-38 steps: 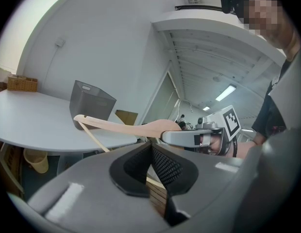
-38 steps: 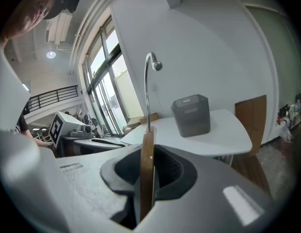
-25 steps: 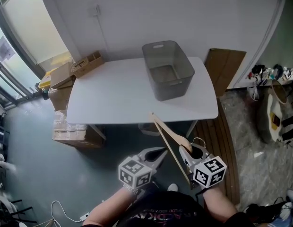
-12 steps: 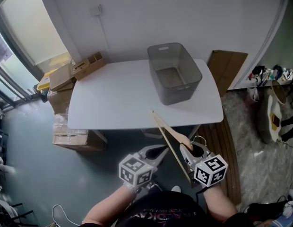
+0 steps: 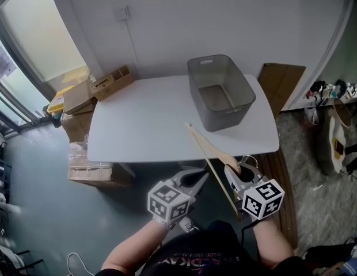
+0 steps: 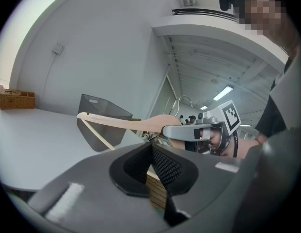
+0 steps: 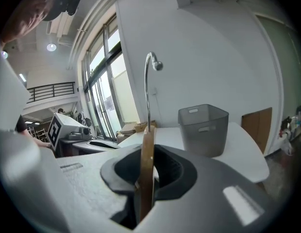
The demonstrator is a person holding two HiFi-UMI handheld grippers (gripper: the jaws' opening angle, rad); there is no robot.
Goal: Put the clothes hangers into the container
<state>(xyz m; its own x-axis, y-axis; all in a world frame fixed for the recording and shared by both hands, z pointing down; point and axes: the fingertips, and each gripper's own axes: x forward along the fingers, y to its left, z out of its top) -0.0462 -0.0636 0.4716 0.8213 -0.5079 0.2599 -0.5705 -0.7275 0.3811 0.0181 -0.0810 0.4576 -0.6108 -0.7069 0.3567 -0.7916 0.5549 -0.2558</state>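
Note:
A grey plastic container (image 5: 220, 94) stands on the right part of the white table (image 5: 138, 125); in the head view only its bare bottom shows. My right gripper (image 5: 239, 170) is shut on a wooden clothes hanger (image 5: 210, 157), in front of the table's near edge. The hanger's far tip reaches over that edge, short of the container. In the right gripper view the hanger (image 7: 147, 152) stands on edge between the pads, its metal hook (image 7: 149, 81) upward, with the container (image 7: 203, 127) ahead. My left gripper (image 5: 200, 177) is beside it on the left, shut and holding nothing.
Cardboard boxes (image 5: 78, 99) are stacked at the table's left end, and a wooden box (image 5: 112, 80) sits at its far left corner. A brown panel (image 5: 280, 82) leans on the wall to the right. Shoes and bags (image 5: 334, 96) lie on the floor further right.
Both grippers have come a little nearer the table, and the hanger's tip now reaches further over its front edge. The grip on the hanger is unchanged.

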